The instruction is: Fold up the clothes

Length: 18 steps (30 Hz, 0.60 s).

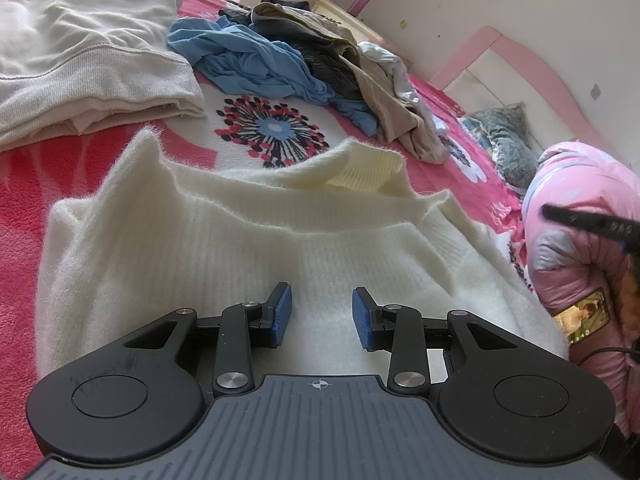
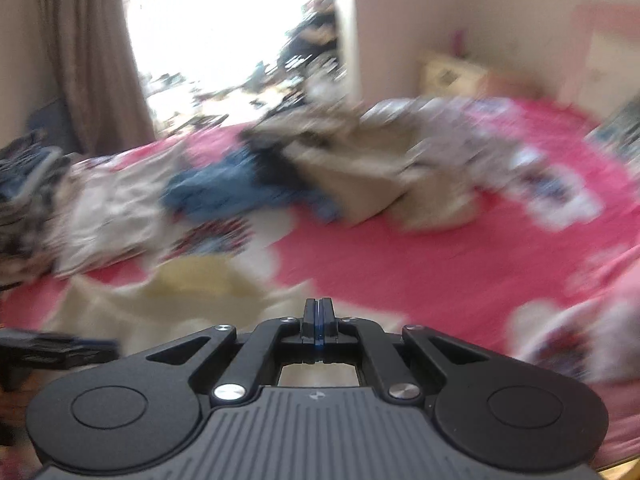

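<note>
A cream fuzzy ribbed sweater (image 1: 240, 232) lies spread on the pink flowered blanket (image 1: 24, 184) of a bed, in the near middle of the left wrist view, its ribbed collar (image 1: 372, 168) standing up at the far edge. The left gripper (image 1: 322, 314) hovers over the sweater's near part with its blue pads (image 1: 283, 312) partly apart; only the knit surface shows in the gap, and whether the pads touch the fabric cannot be told.

The right gripper (image 2: 318, 322) has its jaws pressed fully together with nothing visible between them. Its view is heavily blurred; the cream sweater (image 2: 192, 292) shows as a pale patch just beyond and left of the closed fingers.

To the far left of the sweater sits a folded beige sweatshirt (image 1: 88, 60). Far beyond the collar is an unfolded pile: a blue garment (image 1: 264, 64), a dark garment (image 1: 324, 56), a tan garment (image 1: 384, 100) and a white piece (image 1: 396, 68), overlapping one another. At the right edge a person's pink patterned sleeve (image 1: 576, 216) reaches in, with a phone (image 1: 584, 314) strapped against it. A grey-blue pillow (image 1: 508, 140) lies near the pink headboard (image 1: 520, 52) at the far right.
</note>
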Each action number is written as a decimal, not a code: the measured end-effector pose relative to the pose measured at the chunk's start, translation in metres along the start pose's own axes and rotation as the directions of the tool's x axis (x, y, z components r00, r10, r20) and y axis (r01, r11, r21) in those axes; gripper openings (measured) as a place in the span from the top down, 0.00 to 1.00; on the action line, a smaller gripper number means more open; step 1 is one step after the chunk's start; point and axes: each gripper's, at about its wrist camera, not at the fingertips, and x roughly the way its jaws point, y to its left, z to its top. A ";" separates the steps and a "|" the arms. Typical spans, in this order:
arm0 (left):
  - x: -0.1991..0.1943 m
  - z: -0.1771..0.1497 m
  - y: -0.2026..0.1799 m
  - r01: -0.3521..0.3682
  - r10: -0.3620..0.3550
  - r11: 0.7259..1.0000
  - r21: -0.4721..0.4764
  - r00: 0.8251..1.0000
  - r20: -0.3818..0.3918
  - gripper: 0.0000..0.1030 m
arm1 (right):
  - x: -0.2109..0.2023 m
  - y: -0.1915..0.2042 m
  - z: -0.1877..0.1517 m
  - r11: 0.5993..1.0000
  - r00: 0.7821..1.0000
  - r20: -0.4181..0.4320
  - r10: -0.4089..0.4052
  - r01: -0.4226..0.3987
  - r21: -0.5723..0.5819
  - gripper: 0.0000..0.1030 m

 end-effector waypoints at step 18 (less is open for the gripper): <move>-0.001 -0.002 -0.002 -0.013 0.013 1.000 0.008 1.000 0.013 0.67 | 0.029 0.041 -0.022 0.972 0.970 -0.179 0.163 -0.189 -0.138 0.74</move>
